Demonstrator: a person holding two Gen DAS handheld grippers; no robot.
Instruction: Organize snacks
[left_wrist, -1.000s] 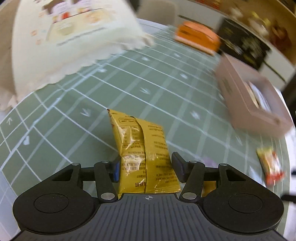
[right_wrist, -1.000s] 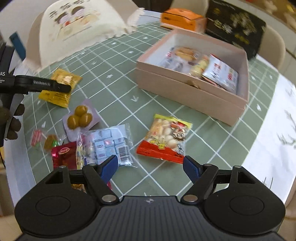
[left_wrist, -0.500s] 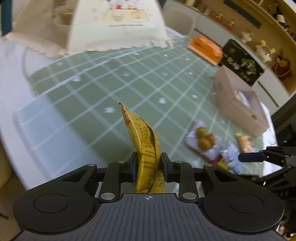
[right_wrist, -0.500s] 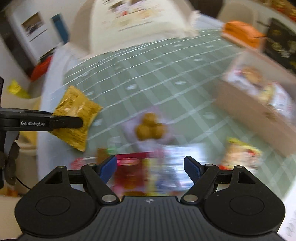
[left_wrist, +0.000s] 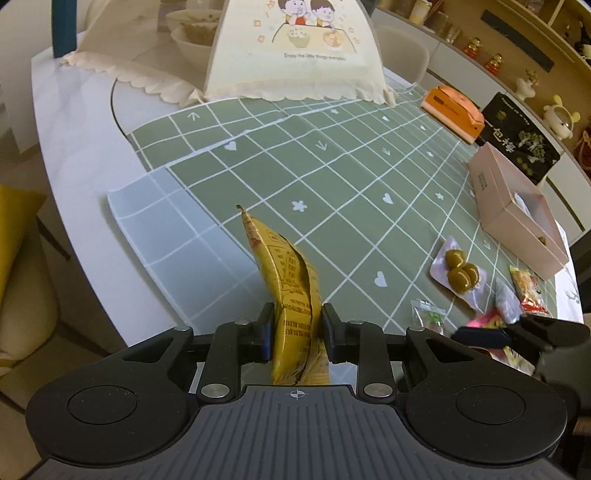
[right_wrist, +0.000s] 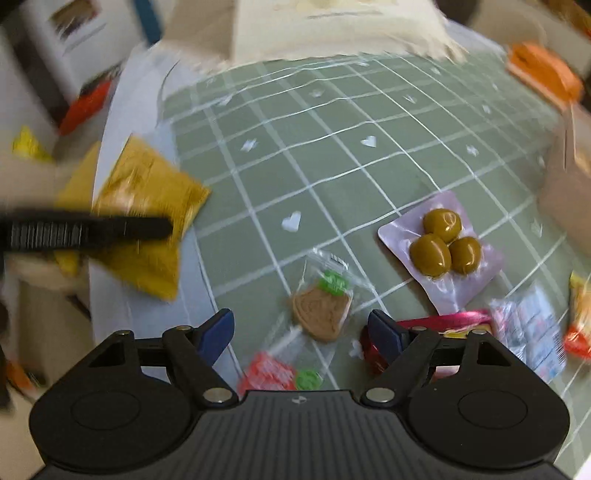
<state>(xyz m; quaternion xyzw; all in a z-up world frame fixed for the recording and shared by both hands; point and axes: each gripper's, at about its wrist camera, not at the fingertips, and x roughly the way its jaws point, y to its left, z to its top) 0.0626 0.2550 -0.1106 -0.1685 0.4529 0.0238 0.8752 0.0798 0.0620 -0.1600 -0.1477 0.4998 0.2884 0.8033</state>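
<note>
My left gripper (left_wrist: 297, 328) is shut on a yellow snack packet (left_wrist: 288, 280) and holds it on edge above the near left part of the green checked mat (left_wrist: 332, 177). The right wrist view shows the packet (right_wrist: 147, 218) lifted at the left. My right gripper (right_wrist: 301, 332) is open and empty, low over a brown strawberry-shaped candy (right_wrist: 323, 312) in clear wrap. A pink open box (left_wrist: 517, 214) with snacks stands far right.
A pouch of three green olives (right_wrist: 441, 245), a red wrapper (right_wrist: 439, 325), a clear pack (right_wrist: 528, 332) and a red-orange bag (right_wrist: 580, 314) lie near the right gripper. A cloth food cover (left_wrist: 291, 48), an orange box (left_wrist: 452, 110) and a black box (left_wrist: 517, 136) stand at the back.
The left gripper has closed on the yellow packet and lifted it off the mat. The right gripper has swung left from the red-orange bag to over the strawberry candy.
</note>
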